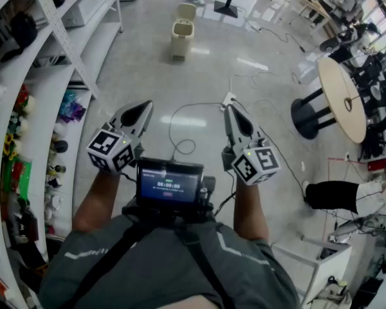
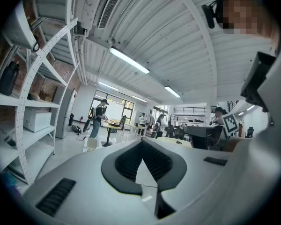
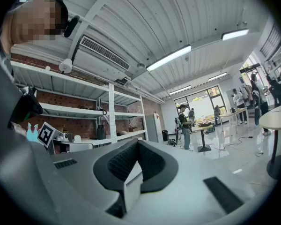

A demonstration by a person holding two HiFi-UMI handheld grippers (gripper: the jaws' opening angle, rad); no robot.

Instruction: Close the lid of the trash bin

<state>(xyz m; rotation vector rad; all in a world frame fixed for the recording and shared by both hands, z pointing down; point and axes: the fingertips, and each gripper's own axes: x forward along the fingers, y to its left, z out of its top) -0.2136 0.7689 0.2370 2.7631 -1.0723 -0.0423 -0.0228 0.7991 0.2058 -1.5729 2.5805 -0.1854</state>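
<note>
Left gripper (image 1: 143, 106) and right gripper (image 1: 229, 110), both pinched closed and empty, sit well short of the far, open trash bin (image 1: 182, 33); the floor cable (image 1: 170, 131) could trip the approach

Trash bin (image 1: 181, 38): small, cream-coloured, boxy body, standing upright on the glossy floor (image 1: 148, 63), far ahead. Lid (image 1: 187, 11): open, raised and tilted back at the bin's far edge. Interior contents not discernible.

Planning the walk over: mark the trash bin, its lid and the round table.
trash bin (image 1: 180, 39), head view, front wall of its body.
lid (image 1: 186, 11), head view, middle of the raised flap.
round table (image 1: 338, 82), head view, bare tabletop.
</note>
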